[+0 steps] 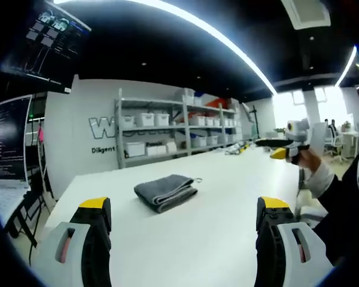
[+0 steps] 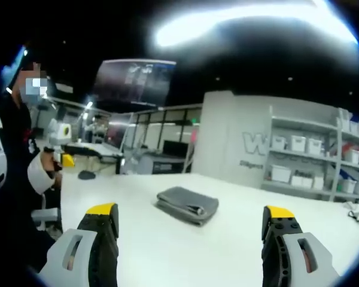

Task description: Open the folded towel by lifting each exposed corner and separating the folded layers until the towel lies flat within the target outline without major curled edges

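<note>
Yellow-tipped jaws of the left tool (image 1: 182, 209) and right tool (image 2: 191, 215) stand wide apart, holding nothing. Beyond them, on the white worktop (image 1: 227, 197), lies the grey towel (image 1: 166, 191) — folded into a thick wad (layered edges showing). Farther off, shelves (image 1: 167, 131) hold white bins.

We see a soft, matt grey cloth towel (image 1: 166, 192) on a smooth white table (image 1: 227, 227) with a slight sheen.
</note>
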### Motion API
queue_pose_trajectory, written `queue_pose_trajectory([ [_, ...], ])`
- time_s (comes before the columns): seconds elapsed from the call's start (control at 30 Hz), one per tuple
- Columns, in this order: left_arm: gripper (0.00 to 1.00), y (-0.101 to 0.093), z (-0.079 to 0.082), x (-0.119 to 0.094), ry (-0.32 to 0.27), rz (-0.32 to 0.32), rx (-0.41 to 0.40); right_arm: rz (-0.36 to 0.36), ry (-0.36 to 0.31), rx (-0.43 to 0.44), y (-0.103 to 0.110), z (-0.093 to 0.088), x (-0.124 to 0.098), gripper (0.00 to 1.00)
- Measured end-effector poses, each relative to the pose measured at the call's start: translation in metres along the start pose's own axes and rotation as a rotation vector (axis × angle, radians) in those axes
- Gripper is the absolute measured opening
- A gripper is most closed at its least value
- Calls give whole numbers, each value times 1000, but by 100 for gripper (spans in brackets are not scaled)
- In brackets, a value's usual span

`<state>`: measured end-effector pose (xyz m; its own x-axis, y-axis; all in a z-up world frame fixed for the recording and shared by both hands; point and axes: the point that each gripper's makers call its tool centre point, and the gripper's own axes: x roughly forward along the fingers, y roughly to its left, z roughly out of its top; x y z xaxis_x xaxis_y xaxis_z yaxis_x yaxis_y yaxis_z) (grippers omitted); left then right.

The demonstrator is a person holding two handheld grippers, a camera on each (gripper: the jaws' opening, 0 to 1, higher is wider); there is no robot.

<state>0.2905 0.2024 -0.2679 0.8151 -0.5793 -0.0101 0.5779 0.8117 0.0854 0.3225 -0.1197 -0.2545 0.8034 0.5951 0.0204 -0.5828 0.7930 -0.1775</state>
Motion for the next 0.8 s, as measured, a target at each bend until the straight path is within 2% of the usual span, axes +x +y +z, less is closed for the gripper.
queue_pose_trajectory([
  [0.13, 100, 0, 14, -4, -61, 15, 19, 30, -26, -5, 1, 5, 8, 99],
  [0.2, 100, 1, 17, -7, -66, 18, 20, 41, -21, 0, 1, 6, 13, 99],
  [0.3, 100, 2, 15, -9, -36, 16, 36, 47, -20, -7, 1, 7, 18, 99],
  [0.57, 100, 9, 10, -13, -12, 33, 27, 79, 16, -23, 0, 2, 35, 99],
  [0.7, 100, 10, 4, -11, 14, 34, 28, 124, -27, -33, 2, 11, 41, 99],
  [0.8, 100, 9, 0, -10, 32, 31, 29, 139, -32, -43, -3, 10, 48, 99],
])
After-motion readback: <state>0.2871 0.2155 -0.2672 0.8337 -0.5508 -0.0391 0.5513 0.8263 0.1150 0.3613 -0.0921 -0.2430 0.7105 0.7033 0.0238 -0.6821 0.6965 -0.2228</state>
